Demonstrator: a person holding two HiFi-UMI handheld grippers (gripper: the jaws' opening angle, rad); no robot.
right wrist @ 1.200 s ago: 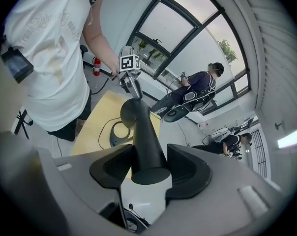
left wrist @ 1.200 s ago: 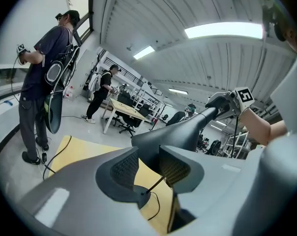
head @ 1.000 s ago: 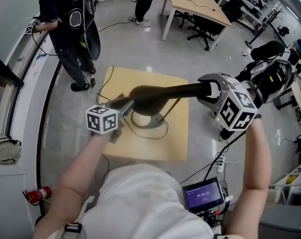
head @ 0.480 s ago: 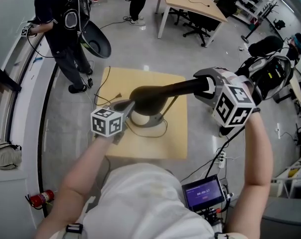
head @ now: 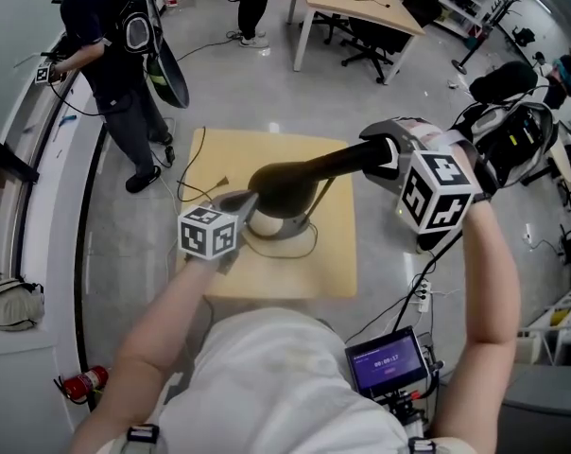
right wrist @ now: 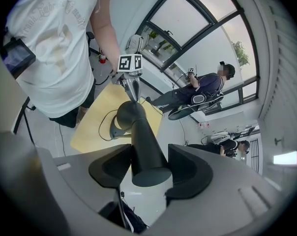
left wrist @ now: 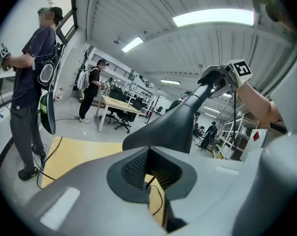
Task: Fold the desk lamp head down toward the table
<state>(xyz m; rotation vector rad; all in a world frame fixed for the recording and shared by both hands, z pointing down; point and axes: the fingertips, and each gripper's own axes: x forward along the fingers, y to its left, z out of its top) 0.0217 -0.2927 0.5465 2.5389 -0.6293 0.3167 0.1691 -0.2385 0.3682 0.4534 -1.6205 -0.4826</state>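
Since a second ago our left gripper (head: 247, 198) has edged in toward the lamp, and its jaws have just been closing. Now they are together with nothing we can see between them; in the left gripper view only table and a strand of cord show past the notch where they meet. We read this as a brace, not a grasp. The joined tips rest against the thick lower end of the lamp head (head: 331, 166), where it sits over the lamp base (head: 296, 231), so the base should stay put when the far end is pushed.

Our right gripper (right wrist: 150, 164) is clamped on the narrow free end of that head, one pad on each side of the dark taper, the jaws standing wide because the end is wide. Holding far from the pivot gives us the longest lever for folding.

From that grip the head slopes down to the base, which stands near the middle of the small wooden table (head: 316, 274), so the fold has not visibly begun. Beyond the table, a bystander (head: 113, 47) stands well apart on the grey floor.
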